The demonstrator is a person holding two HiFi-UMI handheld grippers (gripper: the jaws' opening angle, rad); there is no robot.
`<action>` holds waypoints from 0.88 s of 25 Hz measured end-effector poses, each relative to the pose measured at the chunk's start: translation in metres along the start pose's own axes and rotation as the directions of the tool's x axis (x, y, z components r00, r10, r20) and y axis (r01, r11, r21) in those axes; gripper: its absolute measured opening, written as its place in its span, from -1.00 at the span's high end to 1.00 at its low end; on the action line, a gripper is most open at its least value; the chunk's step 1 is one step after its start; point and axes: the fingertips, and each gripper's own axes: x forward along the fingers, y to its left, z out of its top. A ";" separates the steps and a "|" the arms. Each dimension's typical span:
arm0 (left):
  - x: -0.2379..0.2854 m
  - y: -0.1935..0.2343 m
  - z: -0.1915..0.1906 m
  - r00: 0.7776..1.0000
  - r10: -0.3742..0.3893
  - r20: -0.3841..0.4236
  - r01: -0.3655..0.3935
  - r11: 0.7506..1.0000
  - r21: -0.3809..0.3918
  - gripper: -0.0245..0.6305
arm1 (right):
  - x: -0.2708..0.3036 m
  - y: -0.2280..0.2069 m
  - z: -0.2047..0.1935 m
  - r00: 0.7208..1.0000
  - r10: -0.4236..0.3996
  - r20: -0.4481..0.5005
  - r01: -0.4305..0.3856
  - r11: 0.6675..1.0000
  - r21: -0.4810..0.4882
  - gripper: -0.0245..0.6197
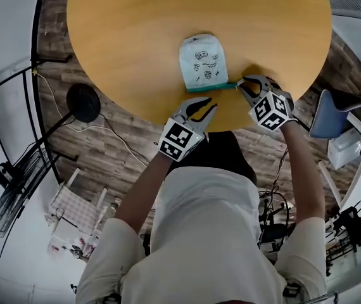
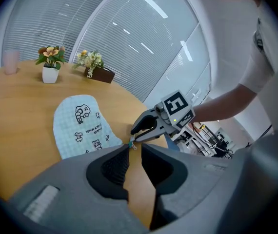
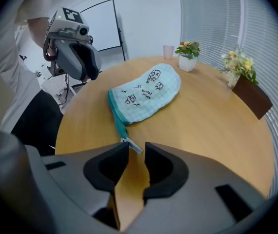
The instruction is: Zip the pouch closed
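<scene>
Round wooden table [image 1: 136, 43], apparently plank floor [image 1: 104, 145]

- The left tool [image 2: 135, 146] fills the foreground, its jaws a narrow gap apart with only bare bench [image 2: 17, 116] showing between them.
- A pale blue pouch [image 2: 80, 126] with small drawings lies flat just beyond the jaws.
- The right tool [image 2: 133, 135] reaches in from the right, its tips at the pouch's near corner by the zip pull [image 2: 131, 144].
- Far back stand a white flowerpot [image 2: 49, 74], a brown flower box [image 2: 100, 75] and a pink cup [image 2: 10, 61].

Pouch [image 1: 202, 61] on table [image 1: 123, 37] centre; R gripper [image 1: 246, 85] at its near-right corner, L gripper [image 1: 204, 109] just before it.
</scene>
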 end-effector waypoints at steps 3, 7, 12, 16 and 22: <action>0.008 0.001 -0.005 1.000 -0.001 -0.010 0.001 1.000 -0.012 0.71 | 0.003 0.004 -0.001 1.000 0.029 -0.010 -0.029 0.999 -0.026 0.72; 0.018 -0.001 -0.015 1.000 -0.009 -0.029 0.008 1.000 -0.025 0.71 | 0.002 0.017 -0.002 0.998 0.068 -0.003 -0.068 0.998 -0.013 0.87; 0.030 0.000 -0.029 0.998 -0.008 -0.061 0.006 1.000 -0.028 0.71 | -0.002 0.034 0.004 0.991 0.129 0.041 -0.132 0.988 0.080 0.90; 0.033 0.001 -0.034 0.997 0.003 -0.081 -0.005 1.000 -0.018 0.71 | -0.011 0.042 0.026 0.977 0.154 0.145 -0.182 0.962 0.203 0.90; 0.036 0.004 -0.035 0.996 0.029 -0.080 -0.031 0.999 -0.019 0.70 | -0.011 0.053 0.046 0.968 0.160 0.194 -0.205 0.949 0.240 0.90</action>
